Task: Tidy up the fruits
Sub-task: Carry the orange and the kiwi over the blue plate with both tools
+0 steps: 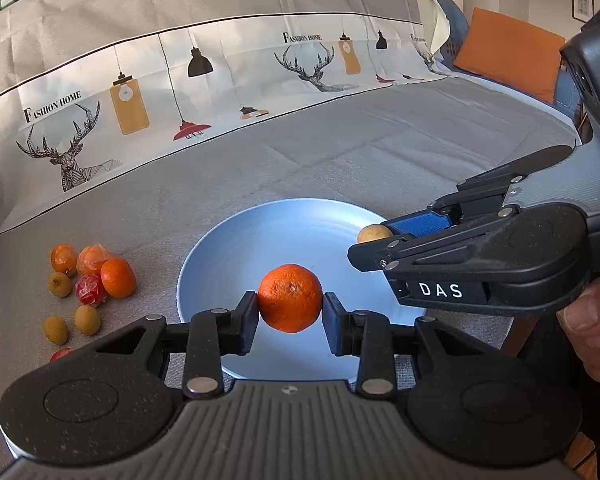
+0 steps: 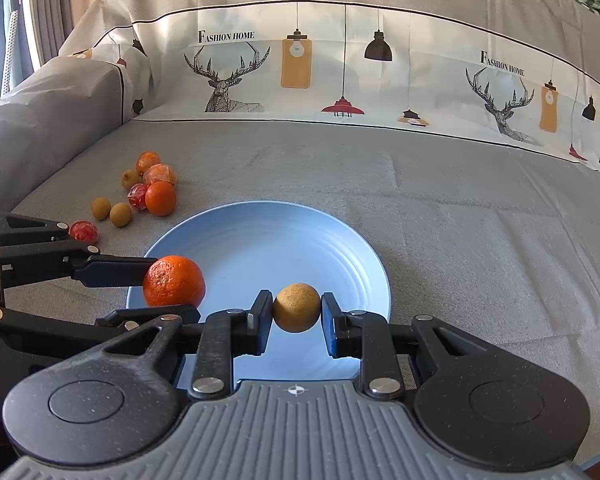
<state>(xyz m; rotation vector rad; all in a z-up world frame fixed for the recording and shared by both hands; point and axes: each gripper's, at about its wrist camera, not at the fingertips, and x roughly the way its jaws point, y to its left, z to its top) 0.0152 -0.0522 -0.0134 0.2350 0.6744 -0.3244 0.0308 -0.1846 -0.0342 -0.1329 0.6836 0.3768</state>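
1. Our left tool point(image 1: 290, 304) is clamped on a mandarin point(image 1: 290, 298), pads on its two sides, holding it above the near part of the blue plate point(image 1: 228, 248).
2. Our right tool point(image 2: 297, 309) is closed on a small tan round fruit point(image 2: 297, 307), probably a longan, also held over the plate, which is bare.
3. The plate sits on a grey cloth-covered sofa seat point(image 2: 460, 208). The remaining fruit point(image 2: 140, 192) lies loose on the cloth to the plate's left: more mandarins, several tan fruits and a few red wrapped ones.
4. We judge the mandarin light and soft-skinned; its peel gives under pressure, so a gentle hold across its widest middle suits it, as now.
5. The tan fruit looks light with a thin, firmer shell; being small and round, it could squirt out unless gripped across its centre.
6. Both will likely roll once released, so we would set them low on the plate's flat middle.
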